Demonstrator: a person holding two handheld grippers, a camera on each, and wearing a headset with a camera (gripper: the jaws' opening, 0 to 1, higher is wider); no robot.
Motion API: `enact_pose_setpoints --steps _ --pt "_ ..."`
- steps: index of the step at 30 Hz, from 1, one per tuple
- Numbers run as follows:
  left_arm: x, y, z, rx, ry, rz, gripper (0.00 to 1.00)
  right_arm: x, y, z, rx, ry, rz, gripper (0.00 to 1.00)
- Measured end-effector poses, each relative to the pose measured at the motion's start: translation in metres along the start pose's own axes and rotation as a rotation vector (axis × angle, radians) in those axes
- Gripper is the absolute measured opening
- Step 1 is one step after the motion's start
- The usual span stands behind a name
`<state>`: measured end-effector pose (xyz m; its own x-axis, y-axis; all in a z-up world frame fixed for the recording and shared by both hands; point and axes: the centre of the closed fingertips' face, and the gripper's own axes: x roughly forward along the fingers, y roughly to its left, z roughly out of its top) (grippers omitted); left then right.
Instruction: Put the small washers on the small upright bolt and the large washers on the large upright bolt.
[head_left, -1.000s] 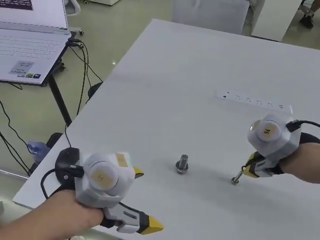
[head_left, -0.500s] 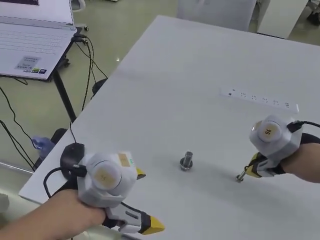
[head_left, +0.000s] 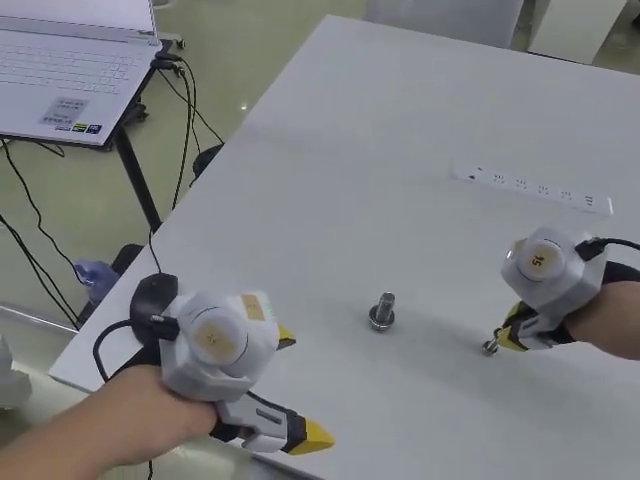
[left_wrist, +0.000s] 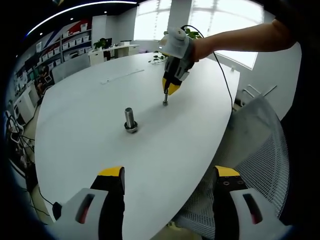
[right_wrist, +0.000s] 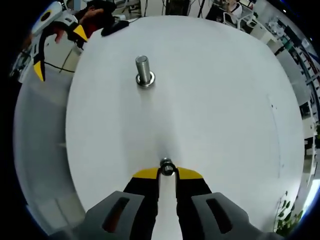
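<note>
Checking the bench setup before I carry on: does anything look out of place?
The small bolt isn't standing free: the right gripper is shut on it at the table. The large bolt stands upright, apart.

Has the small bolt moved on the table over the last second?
No. The small bolt keeps its spacing from the large bolt; only the camera shifted.

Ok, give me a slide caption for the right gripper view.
The right claw grips the small bolt upright on the white table, with the large bolt standing beyond.
</note>
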<state>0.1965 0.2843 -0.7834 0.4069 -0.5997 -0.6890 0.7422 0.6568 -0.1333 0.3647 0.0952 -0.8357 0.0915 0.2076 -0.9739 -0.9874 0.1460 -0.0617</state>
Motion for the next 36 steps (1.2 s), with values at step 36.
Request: enact_pose_setpoints --steps 36 --pt "0.001 -0.011 -0.015 -0.01 0.036 -0.029 0.66 0.019 0.016 -0.002 -0.008 0.04 0.01 0.13"
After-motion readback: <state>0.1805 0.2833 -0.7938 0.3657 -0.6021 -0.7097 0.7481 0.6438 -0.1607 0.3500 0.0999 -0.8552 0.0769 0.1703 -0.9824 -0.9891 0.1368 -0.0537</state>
